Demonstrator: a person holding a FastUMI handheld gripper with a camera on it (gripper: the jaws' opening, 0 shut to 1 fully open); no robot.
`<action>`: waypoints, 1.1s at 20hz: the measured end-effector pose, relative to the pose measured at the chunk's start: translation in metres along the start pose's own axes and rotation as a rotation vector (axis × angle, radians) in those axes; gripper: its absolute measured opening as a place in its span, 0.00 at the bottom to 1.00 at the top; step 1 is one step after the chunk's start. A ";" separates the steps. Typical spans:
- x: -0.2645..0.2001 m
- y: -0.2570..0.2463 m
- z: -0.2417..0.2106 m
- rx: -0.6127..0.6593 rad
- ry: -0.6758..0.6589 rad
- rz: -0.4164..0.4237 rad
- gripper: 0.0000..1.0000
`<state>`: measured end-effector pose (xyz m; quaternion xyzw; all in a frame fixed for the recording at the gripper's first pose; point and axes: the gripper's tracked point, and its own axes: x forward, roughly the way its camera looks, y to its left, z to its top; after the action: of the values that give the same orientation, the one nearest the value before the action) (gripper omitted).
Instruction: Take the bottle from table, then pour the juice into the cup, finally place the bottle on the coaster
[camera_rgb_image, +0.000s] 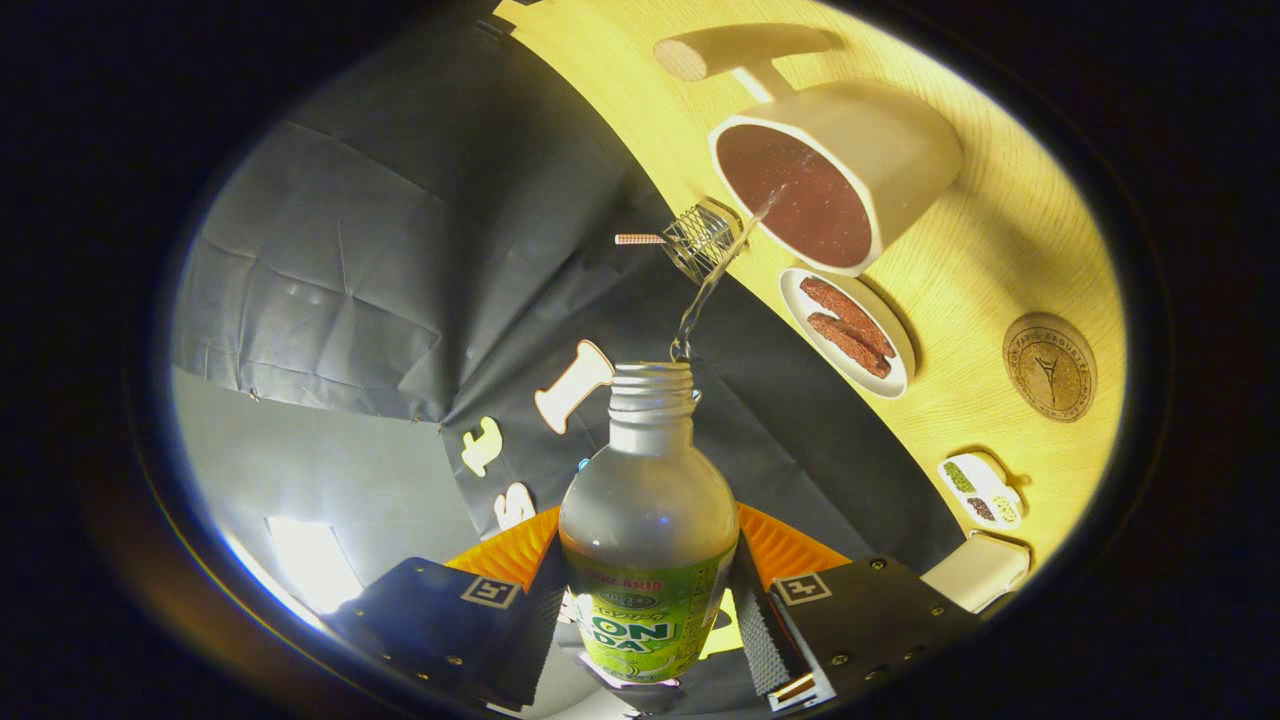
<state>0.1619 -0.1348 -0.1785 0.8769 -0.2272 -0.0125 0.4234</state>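
Gripper (648, 610) fingers were pressed on both sides of the bottle (648, 540), pinching it and tipping its uncapped mouth toward the cup (835, 185) at one o'clock. Juice ran in a thin stream (715, 280) from the mouth into the cup, which already held dark liquid. Judging by this, the pickup was done and pouring was under way. The coaster (1049, 367) lay bare on the bench (1000, 240) at two o'clock, beyond a small plate (848, 332); setting the bottle there remained.
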 end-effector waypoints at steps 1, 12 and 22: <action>-0.001 0.000 0.002 0.003 -0.003 0.003 0.77; -0.003 0.004 0.014 0.024 -0.030 0.003 0.77; -0.010 -0.013 0.048 -0.006 -0.062 -0.015 0.77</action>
<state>0.1472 -0.1592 -0.2212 0.8764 -0.2339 -0.0436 0.4187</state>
